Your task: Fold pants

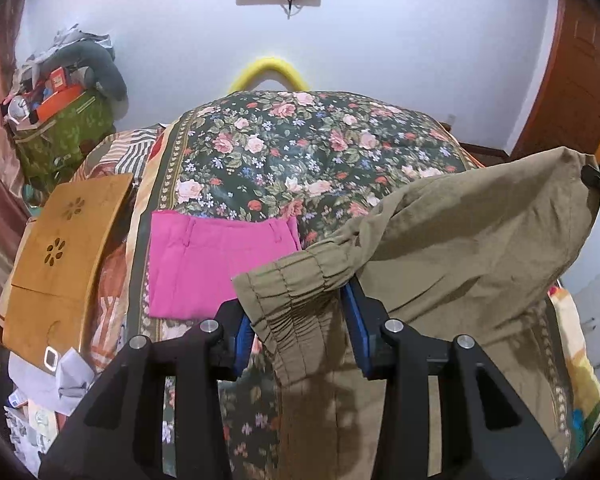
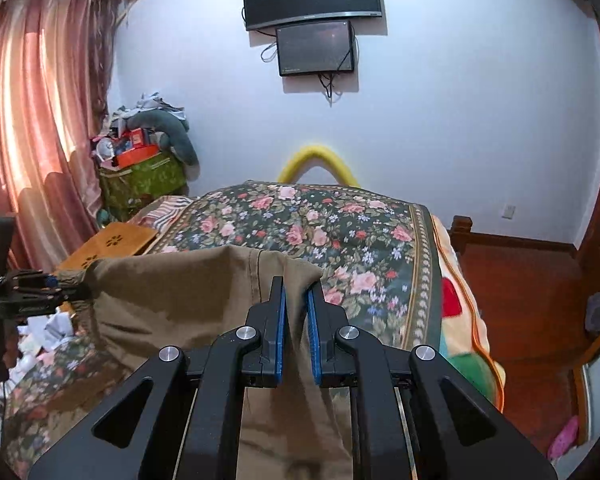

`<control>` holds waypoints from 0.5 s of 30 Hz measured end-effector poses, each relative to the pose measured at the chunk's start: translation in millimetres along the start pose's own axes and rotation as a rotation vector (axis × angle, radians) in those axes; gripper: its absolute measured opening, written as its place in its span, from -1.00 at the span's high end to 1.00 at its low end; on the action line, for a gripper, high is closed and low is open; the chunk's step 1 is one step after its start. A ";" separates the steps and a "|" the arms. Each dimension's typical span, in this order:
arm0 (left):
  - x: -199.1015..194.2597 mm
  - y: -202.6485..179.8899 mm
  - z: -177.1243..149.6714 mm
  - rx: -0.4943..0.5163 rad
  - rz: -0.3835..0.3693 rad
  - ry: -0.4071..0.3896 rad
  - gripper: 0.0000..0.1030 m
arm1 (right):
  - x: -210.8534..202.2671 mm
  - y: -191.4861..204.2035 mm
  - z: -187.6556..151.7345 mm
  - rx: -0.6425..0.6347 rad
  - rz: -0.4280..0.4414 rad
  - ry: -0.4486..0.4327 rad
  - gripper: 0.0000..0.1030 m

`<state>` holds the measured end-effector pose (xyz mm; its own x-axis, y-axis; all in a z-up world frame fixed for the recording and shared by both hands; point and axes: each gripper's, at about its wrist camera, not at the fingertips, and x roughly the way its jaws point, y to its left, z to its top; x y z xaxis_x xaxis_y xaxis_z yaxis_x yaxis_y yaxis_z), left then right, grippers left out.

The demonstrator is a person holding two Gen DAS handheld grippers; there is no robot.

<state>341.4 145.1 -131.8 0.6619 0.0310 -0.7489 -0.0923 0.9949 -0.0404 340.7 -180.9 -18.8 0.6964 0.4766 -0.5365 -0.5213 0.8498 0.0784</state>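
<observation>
Khaki pants [image 1: 460, 240] hung stretched between both tools, lifted over floral bedspread [image 1: 300, 148], filling lower right of left wrist view. Left gripper [image 1: 300, 320] clamped on gathered elastic waistband [image 1: 296, 280], blue pads pressing fabric. Right gripper [image 2: 297, 300] pinched opposite fabric edge at lower centre of right wrist view. Folded pink pants [image 1: 208, 264] lay flat on bedspread, centre left.

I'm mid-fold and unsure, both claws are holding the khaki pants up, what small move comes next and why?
Probably lower the khaki pants flat onto the floral bedspread, beside the pink pants: left claw and right claw hold them lifted, still sagging.
</observation>
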 end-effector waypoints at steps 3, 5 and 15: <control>-12.8 -3.0 -14.0 0.019 -0.001 -0.002 0.20 | -20.0 6.0 -14.3 0.004 0.008 -0.003 0.83; -22.1 -5.4 -24.7 0.032 -0.008 -0.002 0.20 | -31.4 10.6 -23.0 -0.002 0.003 -0.002 0.83; -52.6 -15.1 -79.5 0.111 0.036 0.015 0.20 | -79.4 37.4 -76.0 -0.025 -0.012 0.035 0.83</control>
<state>248.8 120.8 -144.4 0.6486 0.0665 -0.7582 -0.0322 0.9977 0.0600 228.4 -204.1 -37.1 0.6852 0.4580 -0.5664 -0.5256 0.8492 0.0510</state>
